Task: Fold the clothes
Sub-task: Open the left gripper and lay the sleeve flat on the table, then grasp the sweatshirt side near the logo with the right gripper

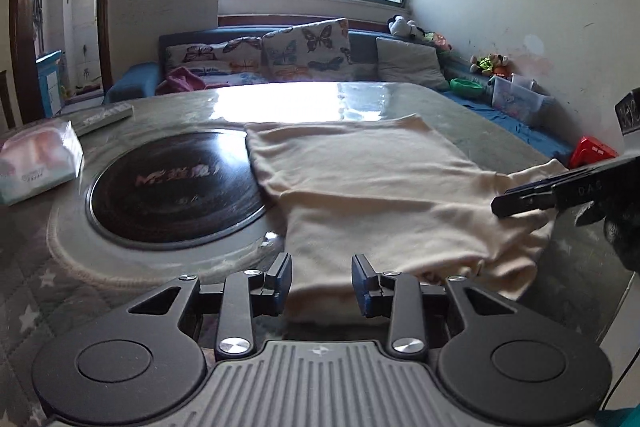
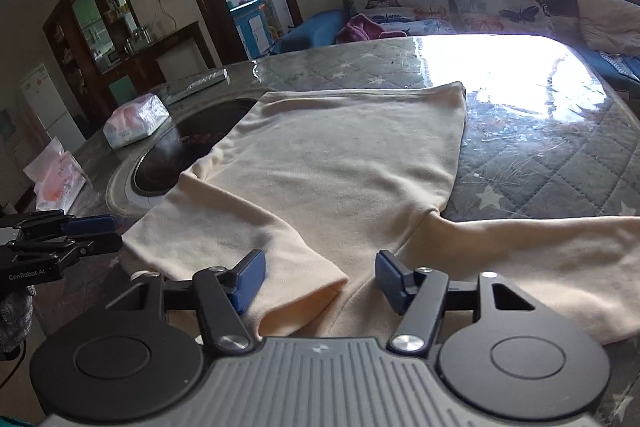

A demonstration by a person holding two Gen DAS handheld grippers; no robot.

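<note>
Now the cream long-sleeved knit top (image 2: 340, 163) lies flat on the quilted grey star-print table cover (image 2: 540, 167), body running lengthwise away from both cameras, hem at the far end. One sleeve is folded across its near part, the other runs off frame. Its corner overlaps the round black hob plate (image 1: 176, 187). The left gripper (image 1: 320, 281) is part open over the near edge; the right gripper (image 2: 320, 279) is wider, straddling the cuff, gripping nothing.
</note>
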